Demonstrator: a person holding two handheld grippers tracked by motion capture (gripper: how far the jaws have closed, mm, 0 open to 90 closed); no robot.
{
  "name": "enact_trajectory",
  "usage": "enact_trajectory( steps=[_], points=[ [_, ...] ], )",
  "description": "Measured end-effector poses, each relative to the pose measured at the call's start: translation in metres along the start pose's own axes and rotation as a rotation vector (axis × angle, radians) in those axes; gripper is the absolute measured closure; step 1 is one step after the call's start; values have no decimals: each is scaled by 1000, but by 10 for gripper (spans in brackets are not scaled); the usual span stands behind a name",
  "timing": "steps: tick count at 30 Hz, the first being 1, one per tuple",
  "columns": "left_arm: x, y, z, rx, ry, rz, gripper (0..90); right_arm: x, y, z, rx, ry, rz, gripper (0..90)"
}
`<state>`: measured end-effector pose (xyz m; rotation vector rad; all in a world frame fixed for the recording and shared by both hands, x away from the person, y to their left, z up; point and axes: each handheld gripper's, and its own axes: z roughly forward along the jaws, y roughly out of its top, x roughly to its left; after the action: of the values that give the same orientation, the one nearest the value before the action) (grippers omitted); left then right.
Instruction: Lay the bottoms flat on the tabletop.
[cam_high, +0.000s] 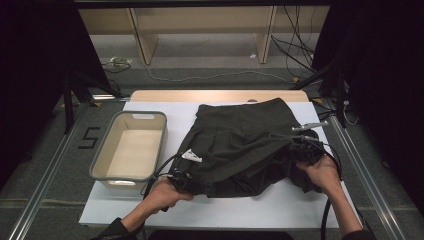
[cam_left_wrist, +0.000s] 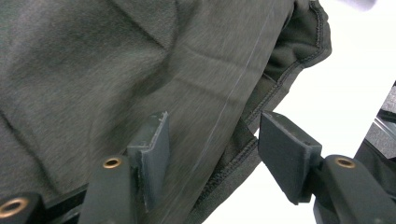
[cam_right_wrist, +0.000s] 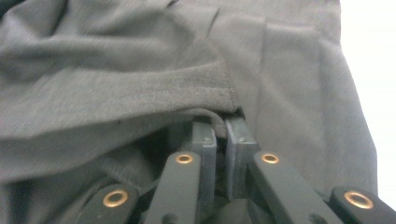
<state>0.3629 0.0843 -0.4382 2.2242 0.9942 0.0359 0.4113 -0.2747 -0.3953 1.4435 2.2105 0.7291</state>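
A: Where does the dark olive-grey cloth garment (cam_high: 245, 145) lie?

B: It is spread over the right half of the white-covered bench (cam_high: 280, 207), reaching from near the far edge down toward the near edge, with its near part bunched and folded over. In the left tool's view its stitched hem (cam_left_wrist: 280, 79) curls over the white cover.

A: What has hold of it?

B: The right tool (cam_right_wrist: 220, 135) is clamped on a fold of the garment's hem: its two pads stand almost together with a thin roll of cloth pinched between them. In the high view it sits at the garment's right end (cam_high: 306, 142), toward the right edge of the bench, with the person's right hand (cam_high: 320, 172) behind it.

A: And the left tool?

B: The left tool (cam_left_wrist: 212, 140) stands about half open. The cloth and its seamed edge run between the two pads, but the pads do not press on it. From above it is at the garment's near left corner (cam_high: 182, 179), with the left hand (cam_high: 162, 195) close to the near edge.

A: Anything else on the bench?

B: A grey-rimmed rectangular plastic basin (cam_high: 102, 165) with a beige inside sits at the left side, just beside the garment.
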Motion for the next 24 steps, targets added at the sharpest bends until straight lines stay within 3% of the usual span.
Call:
enact_trajectory(
  steps=[6,14,21,24],
  points=[
    [2,0,-1,7,6,7,402,-13,18,18,-16,-20,45,850],
    [1,1,0,3,14,12,347,-35,25,23,-62,-14,125,850],
    [0,1,-1,-2,22,28,341,-22,12,40,17,13,76,818],
    [1,1,-2,-7,22,24,338,-23,10,35,14,35,87,726]
  ],
)
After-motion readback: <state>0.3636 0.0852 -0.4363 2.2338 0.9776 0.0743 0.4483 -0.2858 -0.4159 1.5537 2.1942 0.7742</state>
